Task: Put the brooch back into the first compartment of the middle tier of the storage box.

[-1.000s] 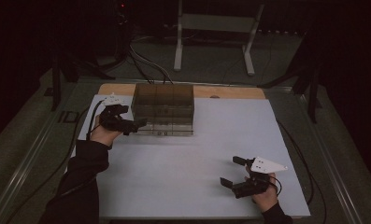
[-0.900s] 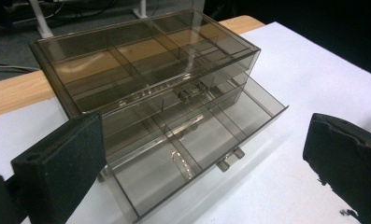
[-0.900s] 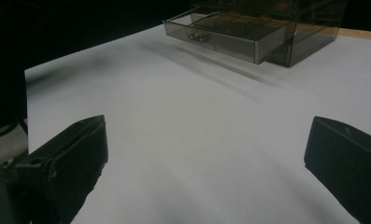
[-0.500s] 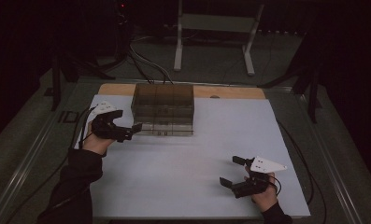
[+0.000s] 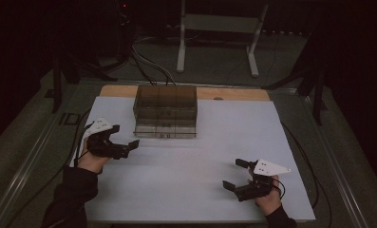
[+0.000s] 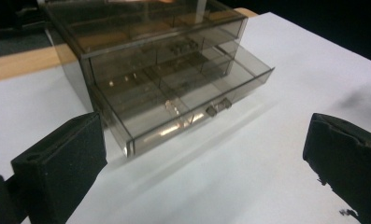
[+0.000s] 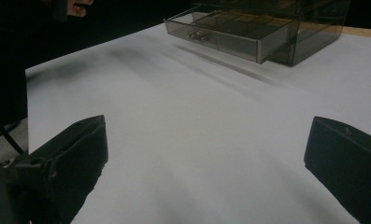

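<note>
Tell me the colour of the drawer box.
Smoky translucent grey-brown drawer box, best seen in the left gripper view.

A smoky brown see-through drawer box (image 5: pixel 165 110) is sitting on a plain white sheet (image 5: pixel 195 175). Black jaws are showing on both grippers, under pale grey plates.

We are seeing dim, grainy pictures, surroundings falling into black, soft shadows smearing the white sheet (image 7: pixel 211 140) ahead of blurred jaws.
</note>
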A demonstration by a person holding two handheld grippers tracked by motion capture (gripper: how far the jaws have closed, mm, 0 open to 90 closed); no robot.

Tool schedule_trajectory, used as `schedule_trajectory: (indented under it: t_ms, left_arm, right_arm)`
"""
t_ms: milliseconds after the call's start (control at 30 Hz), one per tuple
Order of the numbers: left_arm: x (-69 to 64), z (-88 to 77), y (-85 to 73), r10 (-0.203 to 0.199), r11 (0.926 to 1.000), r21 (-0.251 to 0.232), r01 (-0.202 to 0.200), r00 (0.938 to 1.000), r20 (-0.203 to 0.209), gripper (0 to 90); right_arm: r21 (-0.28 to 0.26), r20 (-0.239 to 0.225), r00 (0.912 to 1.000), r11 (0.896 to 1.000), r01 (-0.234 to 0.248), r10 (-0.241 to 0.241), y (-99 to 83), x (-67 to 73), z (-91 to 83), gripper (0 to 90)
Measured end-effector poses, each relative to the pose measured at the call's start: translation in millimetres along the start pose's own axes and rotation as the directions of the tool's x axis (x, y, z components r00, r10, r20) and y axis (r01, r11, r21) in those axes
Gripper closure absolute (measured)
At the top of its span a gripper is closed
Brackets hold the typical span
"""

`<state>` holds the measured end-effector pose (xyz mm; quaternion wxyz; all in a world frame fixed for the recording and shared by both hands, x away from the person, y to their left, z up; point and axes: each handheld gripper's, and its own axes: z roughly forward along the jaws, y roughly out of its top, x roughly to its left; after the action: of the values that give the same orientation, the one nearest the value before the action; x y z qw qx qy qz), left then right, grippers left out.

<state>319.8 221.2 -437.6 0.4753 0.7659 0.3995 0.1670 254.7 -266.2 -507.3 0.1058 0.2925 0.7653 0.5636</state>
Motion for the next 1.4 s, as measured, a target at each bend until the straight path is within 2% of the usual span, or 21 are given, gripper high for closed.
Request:
schedule_trajectory:
  t_ms: [133, 233, 467, 667, 867, 967, 1067, 1200, 1300, 1400]
  left_arm:
    - [-2.6, -2.9, -13.1, -0.013, 0.9998, -0.011, 0.013, 0.9999, 0.007, 0.3]
    - [-4.7, -2.8, -24.2, -0.030, 0.9995, 0.007, 0.030, 0.9991, 0.030, 0.3]
    - [-7.8, 0.1, -49.5, -0.060, 0.9981, 0.018, 0.059, 0.9974, 0.041, 0.3]
    - [-8.3, -2.1, -65.8, -0.051, 0.9982, 0.033, 0.051, 0.9984, 0.024, 0.3]
    - [-16.1, -8.9, -81.7, -0.007, 0.9999, 0.008, 0.007, 0.9996, -0.026, 0.3]
    - [-19.3, -13.2, -89.9, -0.002, 0.9999, -0.012, 0.002, 0.9988, -0.049, 0.3]
    - [-22.5, -17.7, -96.7, -0.004, 0.9998, -0.021, 0.003, 0.9988, -0.049, 0.3]
    - [-28.7, -23.9, -103.6, 0.015, 0.9999, -0.004, -0.015, 0.9986, -0.051, 0.3]
    - [-31.3, -30.6, -106.9, 0.022, 0.9996, -0.014, -0.023, 0.9991, -0.037, 0.3]
    - [-31.1, -36.0, -111.5, 0.009, 0.9998, -0.019, -0.010, 0.9993, -0.035, 0.3]
  right_arm:
    - [0.001, 0.001, 1.0000, 1.000, 0.002, -0.002, -0.1, 0.0, -0.1, 0.0]
    - [0.003, 0.002, 1.0000, 1.000, -0.005, 0.005, -0.1, -0.2, -0.2, 0.0]
    - [0.005, 0.002, 1.0000, 1.000, 0.000, 0.000, -0.2, 0.4, 0.6, 0.0]
    - [0.002, 0.004, 1.0000, 1.000, 0.002, -0.002, -0.2, 0.1, -0.6, 0.0]
    - [0.003, 0.005, 1.0000, 1.000, 0.004, -0.004, -0.1, 0.5, -0.9, 0.0]
    - [0.002, 0.003, 1.0000, 1.000, 0.003, -0.003, -0.2, -0.1, -0.7, 0.0]
    - [0.004, 0.003, 1.0000, 1.000, 0.006, -0.006, -0.1, 0.6, -0.8, 0.0]
    - [0.008, 0.002, 1.0000, 1.000, 0.007, -0.007, -0.2, 0.4, -0.1, 0.0]
    - [0.006, 0.002, 1.0000, 1.000, 0.010, -0.010, 0.0, 0.7, -0.2, 0.0]
    - [0.011, 0.001, 1.0000, 1.000, 0.008, -0.008, -0.2, 1.0, 0.1, 0.0]
